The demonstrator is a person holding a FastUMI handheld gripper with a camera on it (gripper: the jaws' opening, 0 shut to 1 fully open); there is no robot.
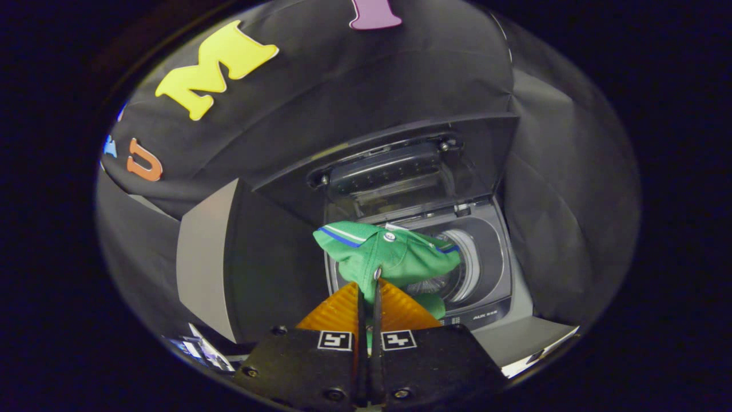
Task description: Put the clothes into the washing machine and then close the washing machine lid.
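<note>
Gripper view: my gripper (369, 280) has its orange fingers (337, 312) pinched tight on the green garment (389, 254), nearly no gap. Garment hangs off the tips, over the front edge of the washing machine (497, 252) opening. Drum (460, 269) sits just beyond. Lid (400, 160) stands up at the back edge.

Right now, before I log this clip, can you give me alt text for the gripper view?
The hand-held gripper is shut on a green garment with blue and white trim, holding it bunched just ahead of its orange fingers above a top-loading washing machine. The machine's lid stands raised behind the open drum.
</note>
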